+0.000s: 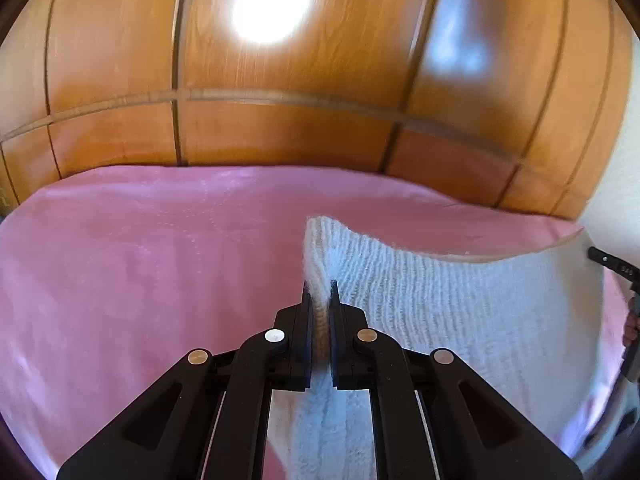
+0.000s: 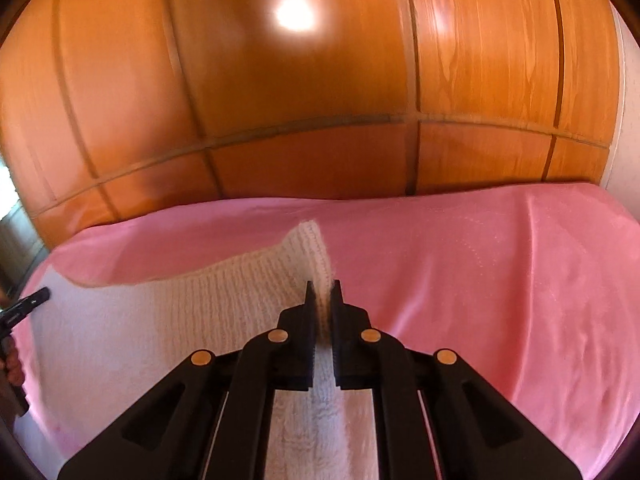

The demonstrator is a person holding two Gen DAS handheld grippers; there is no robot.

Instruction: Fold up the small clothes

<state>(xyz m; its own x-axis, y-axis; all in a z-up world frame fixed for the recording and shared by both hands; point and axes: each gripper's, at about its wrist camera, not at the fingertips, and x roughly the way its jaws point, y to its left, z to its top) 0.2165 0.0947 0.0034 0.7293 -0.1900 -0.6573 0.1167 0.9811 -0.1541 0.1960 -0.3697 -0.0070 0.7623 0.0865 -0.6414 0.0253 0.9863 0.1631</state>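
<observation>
A white ribbed knit garment point(image 1: 460, 312) is held up, stretched between both grippers above a pink bed cover point(image 1: 140, 260). My left gripper point(image 1: 320, 292) is shut on the garment's left top corner, which sticks up past the fingertips. My right gripper point(image 2: 324, 292) is shut on the other top corner of the garment point(image 2: 180, 320). The garment's top edge sags between the two grippers. The rest of the garment hangs below and is hidden under the gripper bodies. The right gripper's tip shows at the right edge of the left wrist view point(image 1: 612, 264); the left gripper's tip shows at the left edge of the right wrist view point(image 2: 28, 304).
The pink cover point(image 2: 500, 272) spreads over the whole bed. A glossy wooden wardrobe point(image 1: 280, 128) with panel doors stands right behind the bed's far edge and also fills the right wrist view point(image 2: 320, 100). A white wall point(image 1: 624, 184) is at the far right.
</observation>
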